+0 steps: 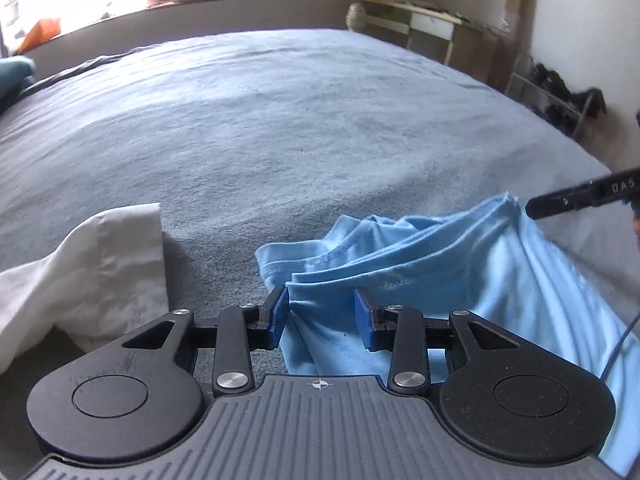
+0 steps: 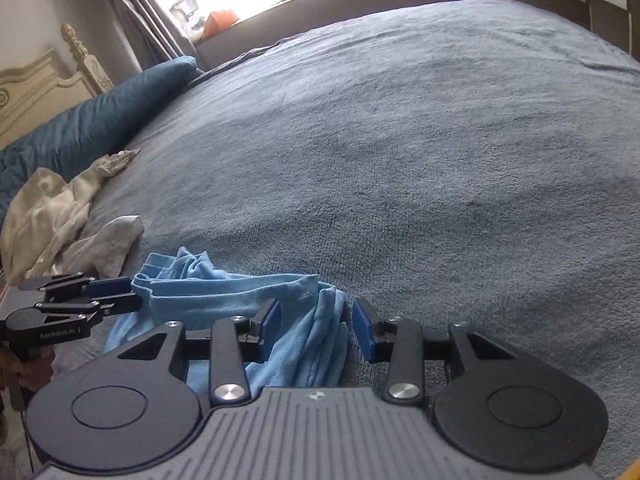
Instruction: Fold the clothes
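Note:
A light blue garment (image 1: 440, 272) lies crumpled at the near edge of the grey-blue bed; it also shows in the right wrist view (image 2: 240, 304). My left gripper (image 1: 322, 316) is open, its blue pads astride a fold of the cloth. In the right wrist view the left gripper (image 2: 132, 294) sits at the garment's left end. My right gripper (image 2: 314, 330) is open with bunched blue cloth between its pads. In the left wrist view the right gripper (image 1: 532, 206) touches the garment's raised far corner.
The bed cover (image 1: 280, 120) stretches far ahead. White clothes (image 1: 88, 272) lie to the left, also in the right wrist view (image 2: 60, 216). A teal pillow (image 2: 100, 120) and a headboard (image 2: 36, 84) are at left. A desk (image 1: 432, 28) and a shoe rack (image 1: 560, 96) stand beyond the bed.

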Demonstrator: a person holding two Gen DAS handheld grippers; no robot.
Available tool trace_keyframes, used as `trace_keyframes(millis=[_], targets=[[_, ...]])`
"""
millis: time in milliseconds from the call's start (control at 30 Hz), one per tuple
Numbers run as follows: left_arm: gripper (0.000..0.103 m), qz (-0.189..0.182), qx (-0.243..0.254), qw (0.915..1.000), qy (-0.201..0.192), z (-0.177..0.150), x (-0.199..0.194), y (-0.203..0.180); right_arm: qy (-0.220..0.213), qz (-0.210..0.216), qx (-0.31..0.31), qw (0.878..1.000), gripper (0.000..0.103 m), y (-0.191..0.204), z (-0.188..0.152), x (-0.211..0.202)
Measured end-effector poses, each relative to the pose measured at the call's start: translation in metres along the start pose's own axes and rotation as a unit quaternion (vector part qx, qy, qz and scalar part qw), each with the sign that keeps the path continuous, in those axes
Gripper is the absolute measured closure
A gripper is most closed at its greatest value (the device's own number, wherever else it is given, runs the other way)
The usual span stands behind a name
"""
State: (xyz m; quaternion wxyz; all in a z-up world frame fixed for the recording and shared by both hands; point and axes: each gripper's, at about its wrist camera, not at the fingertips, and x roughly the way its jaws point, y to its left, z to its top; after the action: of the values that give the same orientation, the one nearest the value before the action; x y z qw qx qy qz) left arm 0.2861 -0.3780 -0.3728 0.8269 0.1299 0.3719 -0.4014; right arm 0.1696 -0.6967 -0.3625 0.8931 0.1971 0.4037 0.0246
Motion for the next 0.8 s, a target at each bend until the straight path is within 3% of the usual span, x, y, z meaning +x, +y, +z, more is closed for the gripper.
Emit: trace_keyframes(millis=[400, 667, 800], targets=[[0.069, -0.002, 0.026, 0.9997, 0.000, 0.001, 0.009, -0.004, 0.007, 0.000, -0.048, 0.999, 0.063, 0.016, -0.003, 0.008], [0.088, 0.013, 0.048, 0.9985, -0.024, -0.001, 0.005, -0.017, -0.012, -0.035, -0.117, 0.992, 0.069, 0.034, -0.001, 0.008], [0.092, 0.021, 0.054, 0.9981, -0.023, -0.003, 0.009, -0.021, -0.009, -0.032, -0.114, 0.993, 0.068, 0.036, 0.000, 0.009]])
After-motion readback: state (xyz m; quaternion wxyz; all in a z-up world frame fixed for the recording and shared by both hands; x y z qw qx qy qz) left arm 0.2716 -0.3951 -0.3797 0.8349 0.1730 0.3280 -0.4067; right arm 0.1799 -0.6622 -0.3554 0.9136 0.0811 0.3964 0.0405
